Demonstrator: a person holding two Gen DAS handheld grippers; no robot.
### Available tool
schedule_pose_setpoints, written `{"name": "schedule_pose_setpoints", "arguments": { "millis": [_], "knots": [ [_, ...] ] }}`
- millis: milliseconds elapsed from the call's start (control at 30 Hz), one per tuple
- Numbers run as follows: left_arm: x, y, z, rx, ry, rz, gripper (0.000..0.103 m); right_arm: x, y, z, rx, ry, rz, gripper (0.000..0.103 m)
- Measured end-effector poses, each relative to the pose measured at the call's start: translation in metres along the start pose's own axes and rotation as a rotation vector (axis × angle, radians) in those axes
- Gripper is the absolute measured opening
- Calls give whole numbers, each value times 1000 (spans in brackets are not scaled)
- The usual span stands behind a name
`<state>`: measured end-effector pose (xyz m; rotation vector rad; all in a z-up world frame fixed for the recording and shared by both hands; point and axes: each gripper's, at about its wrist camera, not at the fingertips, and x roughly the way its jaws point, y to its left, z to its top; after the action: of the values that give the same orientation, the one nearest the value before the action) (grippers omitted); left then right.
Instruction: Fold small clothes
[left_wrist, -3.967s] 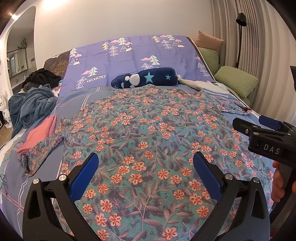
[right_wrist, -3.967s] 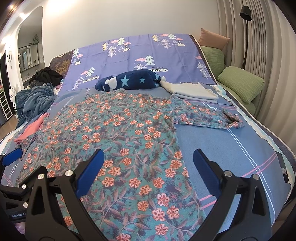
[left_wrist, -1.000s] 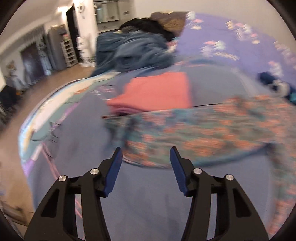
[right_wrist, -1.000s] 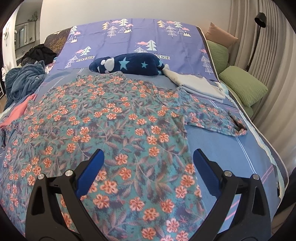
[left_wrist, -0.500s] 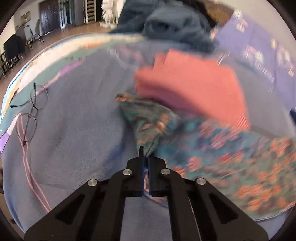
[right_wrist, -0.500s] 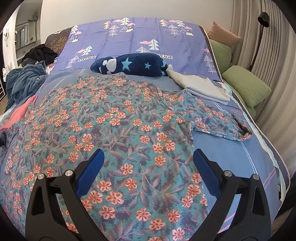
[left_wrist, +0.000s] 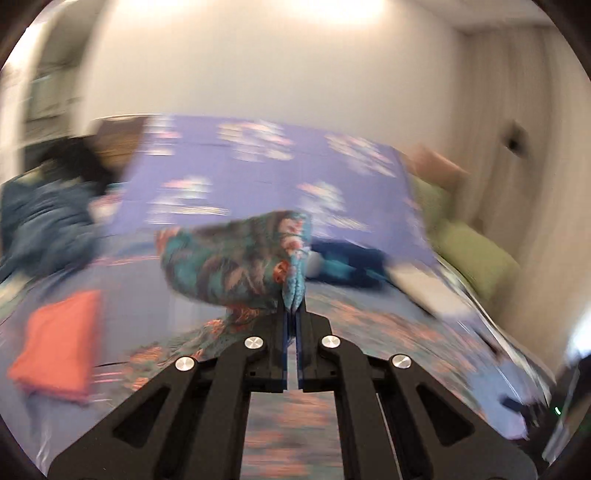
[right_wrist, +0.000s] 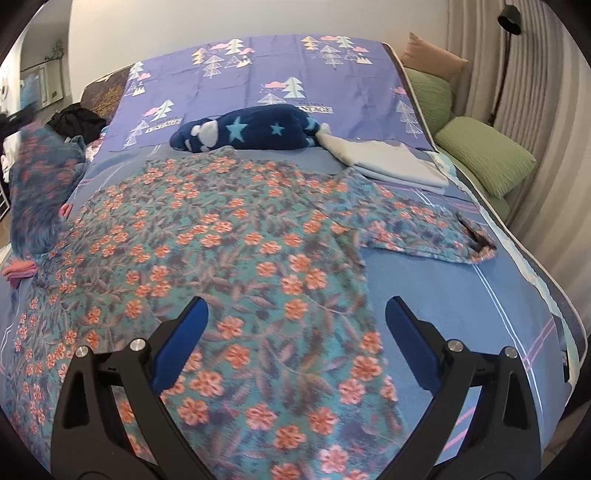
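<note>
A teal floral shirt (right_wrist: 236, 251) lies spread flat on the bed, its right sleeve (right_wrist: 424, 229) stretched out to the right. My left gripper (left_wrist: 294, 314) is shut on the cuff of the left sleeve (left_wrist: 236, 262) and holds it lifted above the bed; the view is blurred by motion. The raised sleeve also shows at the left edge of the right wrist view (right_wrist: 37, 199). My right gripper (right_wrist: 295, 332) is open and empty, hovering over the lower part of the shirt.
A dark blue star-print garment (right_wrist: 255, 129) and folded grey clothes (right_wrist: 391, 162) lie behind the shirt. A folded pink garment (left_wrist: 55, 343) lies at the left. Green pillows (right_wrist: 484, 155) line the right side. Dark clothes (right_wrist: 74, 122) are piled at the far left.
My left gripper closed on the left sleeve cuff, then lifted it and swung round toward the headboard. My right gripper stayed open over the shirt.
</note>
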<state>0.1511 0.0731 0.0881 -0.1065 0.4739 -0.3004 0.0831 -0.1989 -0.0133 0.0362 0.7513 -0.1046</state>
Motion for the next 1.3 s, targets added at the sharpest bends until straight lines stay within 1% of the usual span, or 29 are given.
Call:
{"name": "schedule_pose_setpoints", "arguments": {
  "millis": [67, 133, 167, 200, 233, 267, 300, 333, 367, 433, 500, 533, 600, 633, 667, 733, 800, 833, 900, 933, 967, 1000, 1033, 1067, 1100, 1133, 1200, 1267, 1300],
  "knots": [
    [28, -53, -21, 89, 73, -69, 3, 0, -11, -1, 22, 6, -9, 98],
    [53, -85, -45, 166, 152, -83, 7, 2, -20, -2, 40, 16, -11, 98],
    [69, -98, -64, 210, 218, -88, 7, 4, -25, -2, 50, 25, -2, 98],
    [79, -104, -76, 233, 263, -87, 13, 5, -29, -1, 56, 33, 11, 98],
    [86, -106, -88, 247, 302, -86, 24, 6, -32, 0, 59, 40, 23, 98],
    [91, -104, -98, 251, 338, -82, 30, 9, -35, 1, 59, 52, 47, 98],
    [93, -99, -103, 245, 356, -76, 40, 11, -36, 2, 57, 60, 69, 98],
    [90, -91, -105, 234, 361, -70, 46, 14, -38, 6, 56, 74, 101, 98],
    [85, -85, -105, 218, 353, -55, 47, 17, -38, 8, 55, 84, 126, 98],
    [75, -74, -101, 197, 333, -23, 58, 25, -36, 18, 54, 106, 198, 98],
    [68, -63, -96, 167, 304, -11, 62, 34, -32, 29, 60, 131, 265, 94],
    [70, -55, -93, 160, 304, -15, 62, 40, -30, 36, 70, 147, 312, 89],
    [71, -55, -93, 172, 318, -38, 62, 54, -28, 48, 104, 199, 396, 74],
    [73, -60, -95, 196, 332, -51, 62, 60, -27, 53, 123, 226, 426, 59],
    [75, -65, -98, 218, 346, -61, 62, 71, -26, 61, 148, 264, 469, 50],
    [80, -73, -103, 260, 362, -84, 62, 86, -19, 72, 149, 295, 505, 49],
    [85, -88, -110, 335, 363, -85, 62, 106, -8, 86, 92, 322, 482, 50],
    [88, -93, -111, 362, 361, -79, 62, 115, -1, 90, 78, 339, 470, 55],
    [97, -103, -114, 421, 360, -65, 62, 129, 8, 96, 65, 367, 497, 62],
    [100, -106, -114, 428, 364, -62, 62, 133, 11, 97, 53, 378, 503, 65],
    [106, -108, -113, 431, 370, -60, 62, 142, 18, 98, 34, 395, 493, 64],
    [110, -110, -113, 437, 369, -61, 60, 149, 21, 98, 31, 407, 483, 58],
    [113, -112, -113, 445, 367, -63, 34, 154, 22, 98, 34, 409, 478, 26],
    [116, -113, -112, 457, 371, -78, 12, 156, 24, 99, 30, 409, 470, 4],
    [118, -113, -110, 447, 388, -92, 2, 157, 25, 101, 29, 412, 477, 3],
    [118, -112, -107, 417, 385, -97, 2, 155, 21, 104, 51, 399, 498, 3],
    [112, -108, -95, 359, 348, -122, 2, 135, 5, 122, 80, 287, 500, 3],
    [104, -110, -77, 298, 294, -178, 2, 122, -10, 144, 100, 210, 519, 3],
    [101, -114, -69, 289, 273, -191, 2, 118, -16, 154, 107, 192, 524, 3]
  ]
}}
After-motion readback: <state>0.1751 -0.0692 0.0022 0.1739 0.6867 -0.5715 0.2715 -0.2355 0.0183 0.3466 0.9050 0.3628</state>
